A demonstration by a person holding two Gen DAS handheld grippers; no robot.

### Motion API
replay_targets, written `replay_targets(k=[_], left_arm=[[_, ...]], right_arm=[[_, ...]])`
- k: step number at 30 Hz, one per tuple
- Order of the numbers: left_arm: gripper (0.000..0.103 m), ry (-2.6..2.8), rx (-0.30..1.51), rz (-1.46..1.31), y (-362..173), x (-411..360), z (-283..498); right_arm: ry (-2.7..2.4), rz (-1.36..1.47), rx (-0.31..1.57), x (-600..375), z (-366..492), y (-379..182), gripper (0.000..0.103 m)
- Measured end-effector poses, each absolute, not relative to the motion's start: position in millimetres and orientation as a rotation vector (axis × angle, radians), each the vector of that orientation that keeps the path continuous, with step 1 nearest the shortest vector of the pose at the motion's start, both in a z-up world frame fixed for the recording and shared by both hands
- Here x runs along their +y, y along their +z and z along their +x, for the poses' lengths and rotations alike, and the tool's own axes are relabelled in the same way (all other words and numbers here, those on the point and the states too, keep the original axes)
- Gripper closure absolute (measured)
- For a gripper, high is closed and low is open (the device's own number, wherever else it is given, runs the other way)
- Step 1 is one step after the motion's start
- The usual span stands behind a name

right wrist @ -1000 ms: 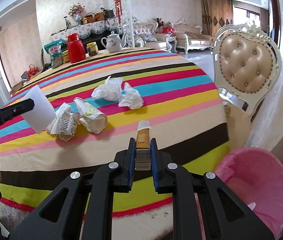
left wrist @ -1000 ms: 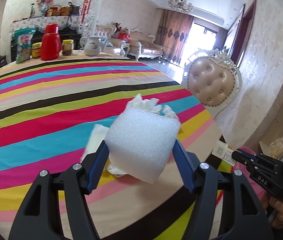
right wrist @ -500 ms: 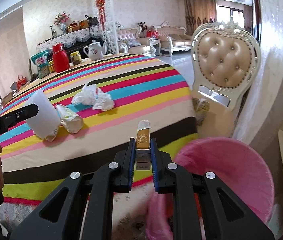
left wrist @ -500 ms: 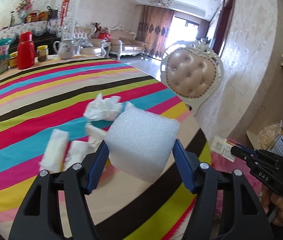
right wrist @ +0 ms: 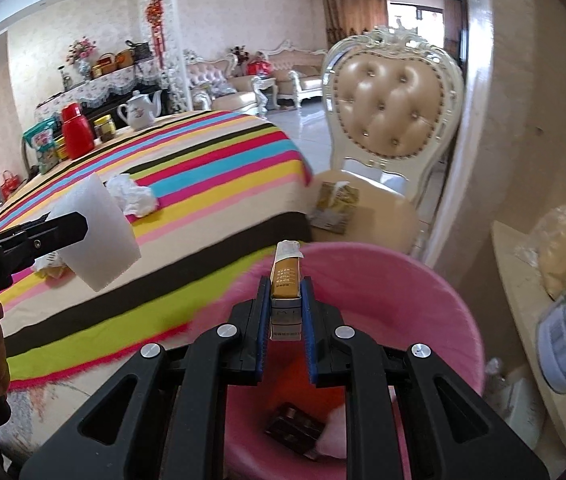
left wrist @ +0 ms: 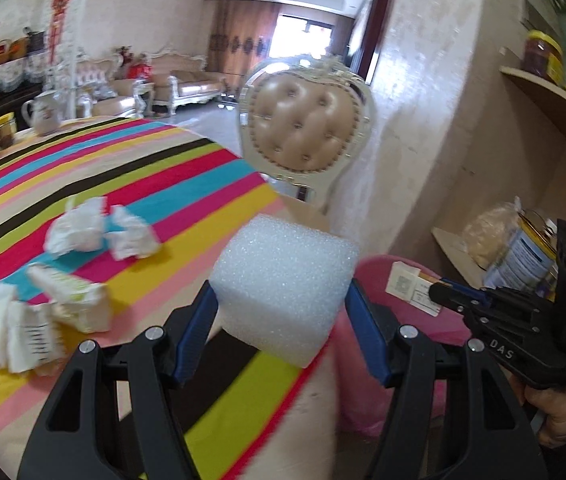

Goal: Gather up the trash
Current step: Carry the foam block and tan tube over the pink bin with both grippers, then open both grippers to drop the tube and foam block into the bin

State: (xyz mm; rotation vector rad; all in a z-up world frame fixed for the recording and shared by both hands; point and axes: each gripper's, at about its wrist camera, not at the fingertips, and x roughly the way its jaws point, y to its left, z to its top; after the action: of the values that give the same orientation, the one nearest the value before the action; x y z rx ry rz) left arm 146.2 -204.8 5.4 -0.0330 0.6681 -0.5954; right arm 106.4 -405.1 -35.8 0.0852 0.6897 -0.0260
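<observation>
Two pieces of trash are in hand and both are on the way to the bin [right wrist: 423, 292]. Your right gripper [right wrist: 286, 300] is clenched on a small carton [right wrist: 285, 276], and its tip already hangs over the pink rim. Your left gripper [left wrist: 279, 308] is clamped on a white foam block [left wrist: 283, 288], which sits above the table edge with the bin just beyond it.

You are at the carry-and-drop step. The carton looks ready to go: let the right jaws part while they are over the opening. The block probably needs a little more travel toward the bin before you release it, since from here it may land on the cloth or the floor.

Only the right view looks down into the bin, showing a dark box [right wrist: 295, 428] and something pale at the bottom. Only the left view shows what is left on the striped table [left wrist: 163, 184]: crumpled tissues [left wrist: 99, 228] and paper wrappers [left wrist: 43, 312] near the edge, to be fetched next. It also shows your right hand [left wrist: 559, 416] on its handle.
</observation>
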Motion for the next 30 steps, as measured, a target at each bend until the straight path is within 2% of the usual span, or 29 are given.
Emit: replay_targets(k=[12, 26, 30], left_arm=[[0.040, -0.733, 0.693, 0.002, -3, -274, 136], [0.039, -0.801, 0.748, -0.016, -15, -298, 141], [0.035, -0.828, 0.773, -0.041, -18, -300, 145]], right_arm=[[-0.094, 0.103, 0.709, -442, 90, -44, 0.088], [-0.111, 0.117, 0.719, -456, 85, -48, 0.088], [-0.128, 0.122, 0.721, -459, 84, -47, 0.087]])
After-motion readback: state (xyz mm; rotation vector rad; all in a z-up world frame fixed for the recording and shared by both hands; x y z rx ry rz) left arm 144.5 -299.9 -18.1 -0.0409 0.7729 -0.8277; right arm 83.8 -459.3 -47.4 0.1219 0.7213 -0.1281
